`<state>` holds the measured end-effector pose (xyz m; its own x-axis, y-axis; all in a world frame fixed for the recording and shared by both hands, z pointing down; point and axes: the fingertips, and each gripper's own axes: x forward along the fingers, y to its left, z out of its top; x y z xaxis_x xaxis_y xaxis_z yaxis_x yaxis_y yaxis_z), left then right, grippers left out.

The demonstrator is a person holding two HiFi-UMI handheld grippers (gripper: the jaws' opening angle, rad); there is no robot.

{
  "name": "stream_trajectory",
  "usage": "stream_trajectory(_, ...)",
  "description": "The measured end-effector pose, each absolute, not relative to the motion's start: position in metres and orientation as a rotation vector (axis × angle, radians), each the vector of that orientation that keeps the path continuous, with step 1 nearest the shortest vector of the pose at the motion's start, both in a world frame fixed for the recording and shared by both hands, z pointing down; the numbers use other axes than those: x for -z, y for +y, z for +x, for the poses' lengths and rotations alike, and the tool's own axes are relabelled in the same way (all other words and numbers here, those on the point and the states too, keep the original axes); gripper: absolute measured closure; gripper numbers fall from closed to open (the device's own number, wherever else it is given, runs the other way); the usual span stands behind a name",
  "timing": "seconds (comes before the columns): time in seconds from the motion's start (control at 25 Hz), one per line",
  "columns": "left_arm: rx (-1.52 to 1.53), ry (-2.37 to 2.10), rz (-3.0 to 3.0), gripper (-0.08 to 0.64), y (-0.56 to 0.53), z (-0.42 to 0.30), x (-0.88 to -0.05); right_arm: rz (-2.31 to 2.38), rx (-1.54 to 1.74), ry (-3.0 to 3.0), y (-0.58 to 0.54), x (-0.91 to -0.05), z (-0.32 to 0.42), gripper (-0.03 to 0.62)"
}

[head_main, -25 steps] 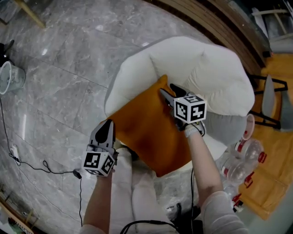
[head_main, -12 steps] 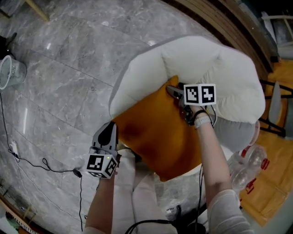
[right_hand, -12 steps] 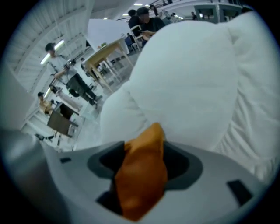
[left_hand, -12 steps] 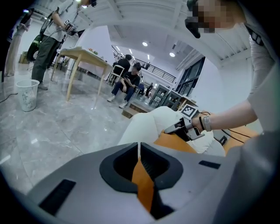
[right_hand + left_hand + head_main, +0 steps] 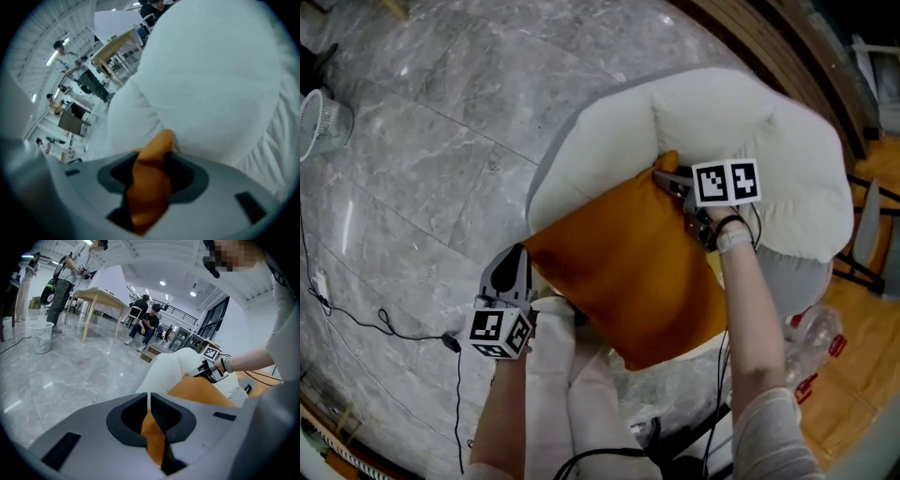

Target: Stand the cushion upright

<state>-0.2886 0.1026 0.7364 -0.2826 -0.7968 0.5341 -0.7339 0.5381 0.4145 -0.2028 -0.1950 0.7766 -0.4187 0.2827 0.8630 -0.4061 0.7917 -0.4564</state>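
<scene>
An orange cushion (image 5: 628, 262) lies tilted on the seat of a white armchair (image 5: 750, 122), its far corner up against the backrest. My left gripper (image 5: 520, 251) is shut on the cushion's near left corner; orange cloth (image 5: 154, 437) is pinched thin between the jaws of the left gripper (image 5: 150, 411). At the far corner my right gripper (image 5: 664, 176) has its jaws closing, with a bunched fold of the cushion (image 5: 152, 183) filling the gap and the pads pressing on it. The white backrest (image 5: 211, 70) bulges just beyond the right gripper (image 5: 154, 154).
A grey marble floor surrounds the chair, with a white mesh bin (image 5: 319, 122) at far left and a thin cable (image 5: 356, 319). Plastic bottles (image 5: 811, 323) lie at the right. My white-trousered legs (image 5: 567, 375) are below the cushion. Several people and a table (image 5: 101, 296) stand far off.
My right gripper has carried the cushion's far corner further up against the backrest. The left gripper has sunk slightly, still gripping its corner.
</scene>
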Motion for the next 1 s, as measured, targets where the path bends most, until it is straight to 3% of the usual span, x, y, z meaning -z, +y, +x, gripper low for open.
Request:
stream_trajectory(0.12,0.105,-2.087,1.198,0.525,0.111,-0.290,-0.741,0.024,-0.679,-1.854,-0.187,-0.774,-0.199,0.437)
stream_trajectory(0.2,0.152,-2.079,1.160,0.405,0.116,-0.290,-0.746,-0.010,-0.621,-1.861,-0.186,-0.772,-0.196,0.459)
stream_trajectory(0.32,0.190,-2.045,1.092,0.338,0.129,-0.289,-0.761,-0.007,-0.614,-1.888,-0.188,-0.769,-0.195,0.462)
stream_trajectory(0.64,0.537,-1.922,0.807,0.267,0.158,-0.284,-0.803,-0.030,-0.624,-1.893,-0.188,-0.769,-0.195,0.462)
stream_trajectory(1.0,0.920,-1.773,0.702,0.255,0.141,-0.290,-0.833,-0.068,-0.633,-1.910,-0.184,-0.771,-0.198,0.462)
